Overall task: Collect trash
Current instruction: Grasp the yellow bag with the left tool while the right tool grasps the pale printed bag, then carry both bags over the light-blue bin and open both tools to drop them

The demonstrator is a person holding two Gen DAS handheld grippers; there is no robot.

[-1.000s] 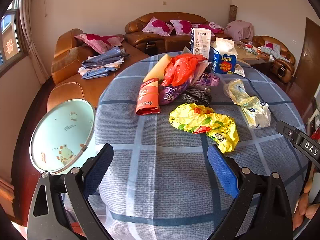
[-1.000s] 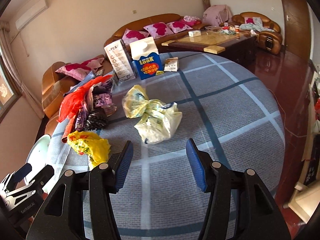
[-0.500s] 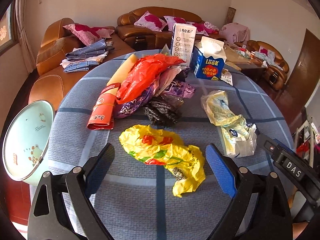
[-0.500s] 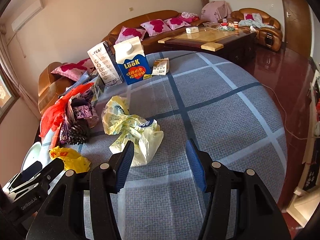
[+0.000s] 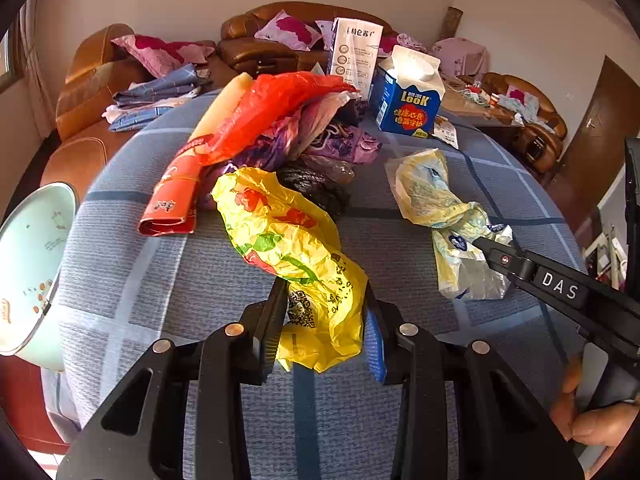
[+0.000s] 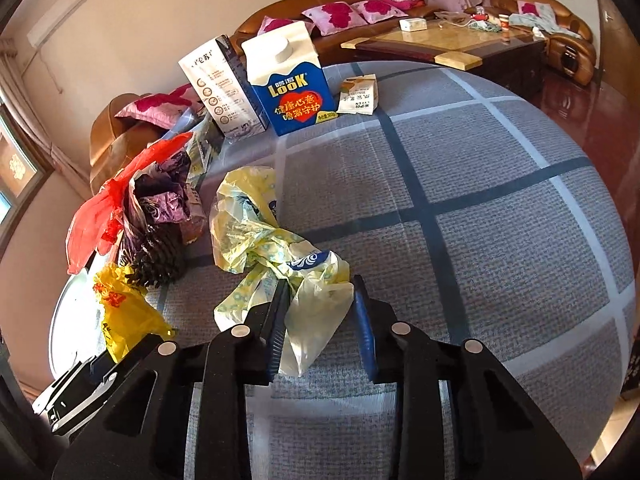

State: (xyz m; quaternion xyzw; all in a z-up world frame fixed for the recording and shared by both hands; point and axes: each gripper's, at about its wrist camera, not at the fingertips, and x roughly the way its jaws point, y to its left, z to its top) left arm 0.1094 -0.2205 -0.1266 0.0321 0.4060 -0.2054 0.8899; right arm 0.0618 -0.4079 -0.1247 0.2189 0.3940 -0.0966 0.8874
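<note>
A crumpled yellow plastic bag (image 5: 288, 240) lies on the round table; my left gripper (image 5: 326, 328) has its jaws closed in around the bag's near end. A pale yellow-white plastic bag (image 6: 272, 248) lies to its right; my right gripper (image 6: 318, 320) has its jaws around that bag's near end. The yellow bag also shows at the left of the right wrist view (image 6: 124, 312). The pale bag shows in the left wrist view (image 5: 440, 208), with the right gripper's tip on it.
A heap of red, purple and black bags (image 5: 280, 128) and a red wrapper (image 5: 176, 200) lie behind. A blue milk carton (image 6: 292, 92), a white carton (image 6: 220, 88) and a small packet (image 6: 358, 94) stand at the far side. A pale green bin (image 5: 28, 264) is at the table's left edge.
Both grippers moved forward over the table and their jaws narrowed, the left onto the yellow bag, the right onto the pale bag.
</note>
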